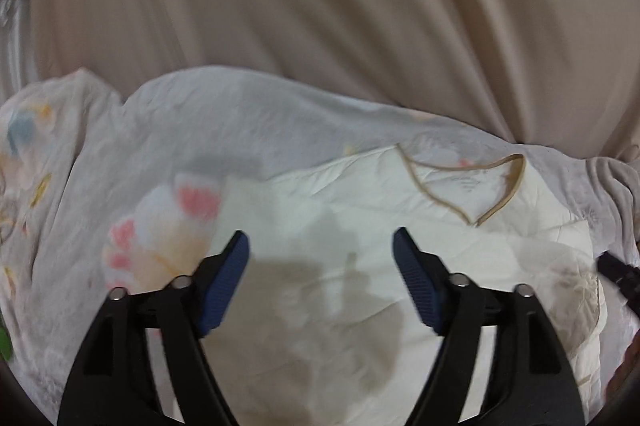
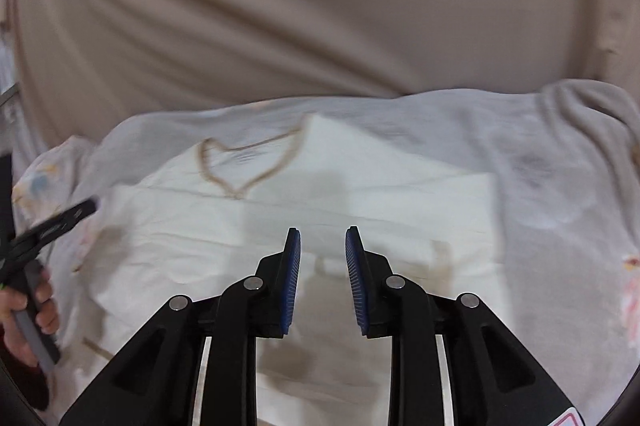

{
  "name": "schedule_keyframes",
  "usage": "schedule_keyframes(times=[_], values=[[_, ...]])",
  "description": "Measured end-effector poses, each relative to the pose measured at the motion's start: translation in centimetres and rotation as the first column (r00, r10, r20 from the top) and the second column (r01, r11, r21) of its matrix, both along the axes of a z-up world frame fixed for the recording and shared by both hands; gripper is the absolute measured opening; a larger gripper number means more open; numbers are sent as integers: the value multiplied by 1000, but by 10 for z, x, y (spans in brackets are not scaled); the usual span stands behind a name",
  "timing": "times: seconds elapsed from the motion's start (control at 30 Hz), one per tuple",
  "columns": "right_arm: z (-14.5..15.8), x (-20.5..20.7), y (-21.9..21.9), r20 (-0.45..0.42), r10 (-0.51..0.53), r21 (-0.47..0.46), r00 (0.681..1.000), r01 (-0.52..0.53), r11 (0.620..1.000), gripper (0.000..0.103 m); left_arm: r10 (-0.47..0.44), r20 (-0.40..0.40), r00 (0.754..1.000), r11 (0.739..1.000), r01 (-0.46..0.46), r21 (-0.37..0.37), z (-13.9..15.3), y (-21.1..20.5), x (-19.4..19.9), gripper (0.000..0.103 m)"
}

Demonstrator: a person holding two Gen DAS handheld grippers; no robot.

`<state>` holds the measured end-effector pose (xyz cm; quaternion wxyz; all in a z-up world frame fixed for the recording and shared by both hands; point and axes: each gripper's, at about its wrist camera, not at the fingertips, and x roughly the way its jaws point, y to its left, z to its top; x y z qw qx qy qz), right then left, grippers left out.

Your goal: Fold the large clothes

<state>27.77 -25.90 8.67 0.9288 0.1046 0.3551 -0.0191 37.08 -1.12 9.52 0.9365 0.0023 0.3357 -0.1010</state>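
A cream garment [image 1: 360, 194] lies spread flat, its tan-trimmed V neckline [image 1: 468, 182] toward the far side. My left gripper [image 1: 320, 232] hovers over the garment's near part with its blue pads wide apart and nothing between them. In the right wrist view the same garment [image 2: 360, 178] and neckline [image 2: 244, 166] appear. My right gripper [image 2: 323, 229] hangs above the cloth with a narrow gap between its pads, and nothing is in that gap. A hand [image 2: 40, 302] holding the left tool shows at the left edge of that view.
The garment rests on a pale floral sheet [image 1: 160, 226]. Draped beige fabric [image 1: 320, 6] fills the whole far side. A rumpled grey cloth [image 2: 580, 106] lies at the far right.
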Motion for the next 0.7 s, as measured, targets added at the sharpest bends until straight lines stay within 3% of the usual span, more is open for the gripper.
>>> schedule_keyframes(times=[0.1,0.2,0.3,0.37,0.4,0.47,0.5,0.57,0.63,0.7], values=[[-28,41,34,-105,94,34,990,-90,995,19,-24,-65,998,999,27,45,-21,-31,27,82],[-46,54,36,-139,73,-68,988,-84,994,14,25,-172,985,998,-16,54,-58,-28,55,82],[-56,44,-15,-132,-48,-88,990,37,995,13,79,-182,980,996,-71,50,-76,0,67,86],[-68,33,-65,-140,-147,-49,979,141,989,0,124,-161,979,991,-113,78,-82,21,73,90],[-74,28,-84,-149,-173,-11,974,173,985,0,143,-166,976,989,-133,72,-85,31,76,94],[-85,21,-105,-164,-171,91,971,188,978,0,133,-239,962,988,-148,-45,-93,54,82,94],[-84,18,-104,-168,-177,88,970,194,977,0,137,-260,956,983,-163,-80,-93,61,83,94],[-70,11,-90,-163,-201,7,966,205,979,0,156,-238,959,982,-176,-65,-82,64,73,87],[-48,-9,-76,-105,-179,7,978,181,984,9,112,-194,975,990,-126,-62,-63,64,50,84],[-32,-29,-65,-70,-137,14,988,138,990,10,48,-151,987,995,-61,-80,-43,65,20,84]])
